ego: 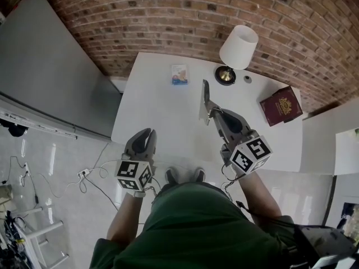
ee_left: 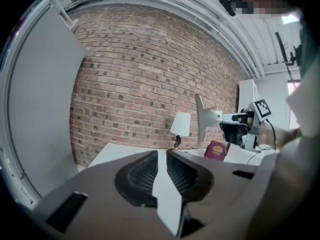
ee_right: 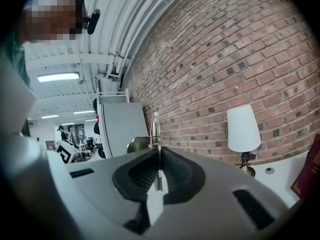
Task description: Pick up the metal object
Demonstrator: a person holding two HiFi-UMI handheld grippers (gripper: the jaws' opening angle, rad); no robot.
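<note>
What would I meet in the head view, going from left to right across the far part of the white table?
Small blue-and-white card → metal object, held up by the right gripper → lamp → dark red booklet.

Red book (ee_right: 305, 171) half beyond the right gripper view's edge.

lamp (ego: 238, 49) 1 | red book (ego: 281, 105) 1 | metal object (ego: 206, 98) 1 | small card (ego: 179, 74) 1
</note>
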